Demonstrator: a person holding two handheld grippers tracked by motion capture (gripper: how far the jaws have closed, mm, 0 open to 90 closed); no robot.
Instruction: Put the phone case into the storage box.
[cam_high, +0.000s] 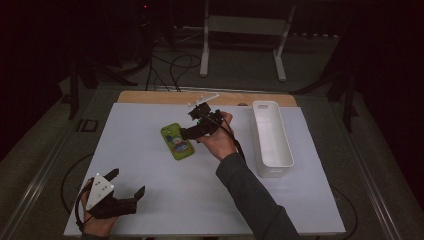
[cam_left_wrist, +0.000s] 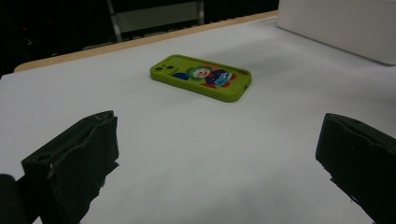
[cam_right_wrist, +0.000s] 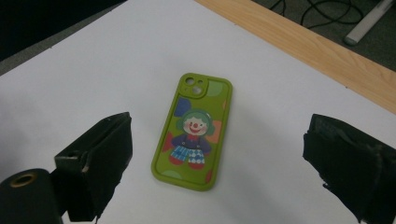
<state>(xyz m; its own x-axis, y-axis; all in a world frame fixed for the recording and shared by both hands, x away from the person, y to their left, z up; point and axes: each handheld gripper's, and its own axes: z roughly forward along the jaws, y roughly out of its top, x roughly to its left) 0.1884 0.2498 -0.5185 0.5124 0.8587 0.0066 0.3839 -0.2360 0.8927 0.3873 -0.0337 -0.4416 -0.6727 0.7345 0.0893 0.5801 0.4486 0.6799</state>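
One glossy green phone case (cam_right_wrist: 192, 133), rounded corners, flat on matte white table (cam_right_wrist: 93, 70).

High view looks forward and down over my whole table (cam_high: 150, 210) | left gripper view skims low toward the phone (cam_left_wrist: 201, 77) | right gripper view looks down, close above it (cam_right_wrist: 192, 132) | all share the phone

In the high view the right hand-held gripper (cam_high: 192, 126) covers the edge of the green phone case (cam_high: 176, 141) nearest it, and the clown print there is too small to make out. In the left gripper view the picture's top edge cuts off the white bin (cam_left_wrist: 343, 25) beyond the left hand-held gripper (cam_left_wrist: 217, 154), hiding its rim.
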